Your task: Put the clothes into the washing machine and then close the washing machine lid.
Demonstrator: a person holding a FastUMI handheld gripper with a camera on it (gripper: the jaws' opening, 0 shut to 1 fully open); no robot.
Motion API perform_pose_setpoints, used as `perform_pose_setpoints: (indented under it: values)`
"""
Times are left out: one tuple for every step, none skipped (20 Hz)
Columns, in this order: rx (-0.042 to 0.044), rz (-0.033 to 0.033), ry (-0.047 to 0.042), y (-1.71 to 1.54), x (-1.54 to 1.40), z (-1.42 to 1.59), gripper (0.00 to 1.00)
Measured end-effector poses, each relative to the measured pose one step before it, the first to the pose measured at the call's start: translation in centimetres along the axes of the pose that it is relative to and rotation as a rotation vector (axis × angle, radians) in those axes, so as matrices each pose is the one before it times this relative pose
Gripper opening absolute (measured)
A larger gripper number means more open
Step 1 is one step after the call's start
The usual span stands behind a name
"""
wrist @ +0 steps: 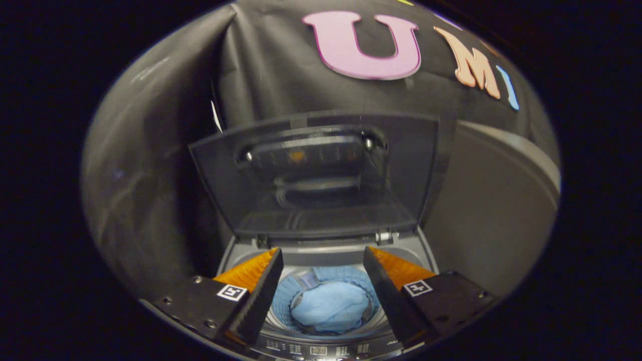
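Claw (321, 271) wide, nothing between fingers, poised above washer (328, 255). Left finger (251, 273) over drum's left rim; blue clothes (331, 306) in drum, between fingers; right finger (396, 271) over right rim. Lid (316, 173) upright, open, beyond fingers.

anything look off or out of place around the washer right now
Nothing stands out. The light blue clothes lie inside the drum, the washing machine lid stands open and upright behind it, and the gripper hovers above with jaws open and empty.
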State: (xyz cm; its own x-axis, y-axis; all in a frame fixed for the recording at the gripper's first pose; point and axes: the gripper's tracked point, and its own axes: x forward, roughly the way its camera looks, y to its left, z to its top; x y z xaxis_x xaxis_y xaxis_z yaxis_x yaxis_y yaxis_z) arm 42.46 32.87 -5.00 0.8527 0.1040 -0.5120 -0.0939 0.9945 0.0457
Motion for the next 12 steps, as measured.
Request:
perform_pose_setpoints:
  values:
    - [-0.00041, 0.00260, -0.03478, -0.004, -0.598, 1.865, 0.98]
    - [0.00335, -0.00009, -0.04118, -0.003, -0.587, 2.010, 0.98]
    - [-0.00045, -0.00023, -0.03443, 0.020, -0.440, 1.894, 0.97]
    - [-0.00788, -0.00027, -0.03140, -0.191, -0.239, 1.527, 0.97]
    - [0.00065, -0.00755, -0.03099, -0.075, -0.190, 1.518, 0.97]
    - [-0.00301, -0.00486, -0.04257, -0.208, -0.104, 1.551, 0.97]
    - [-0.00404, 0.00401, -0.02688, 0.205, 0.215, 1.163, 0.97]
    - [-0.00602, -0.00275, -0.03418, 0.735, 0.440, 0.893, 0.97]
    - [-0.00615, 0.00249, -0.03265, 0.465, 0.481, 0.680, 0.97]
    - [-0.01006, 0.00576, -0.02868, 0.281, 0.726, 0.618, 0.97]
    - [-0.00470, -0.00234, -0.03000, 0.197, 0.996, 0.662, 0.97]
    - [0.00857, -0.00499, -0.01276, 0.176, 0.801, 0.100, 0.97]
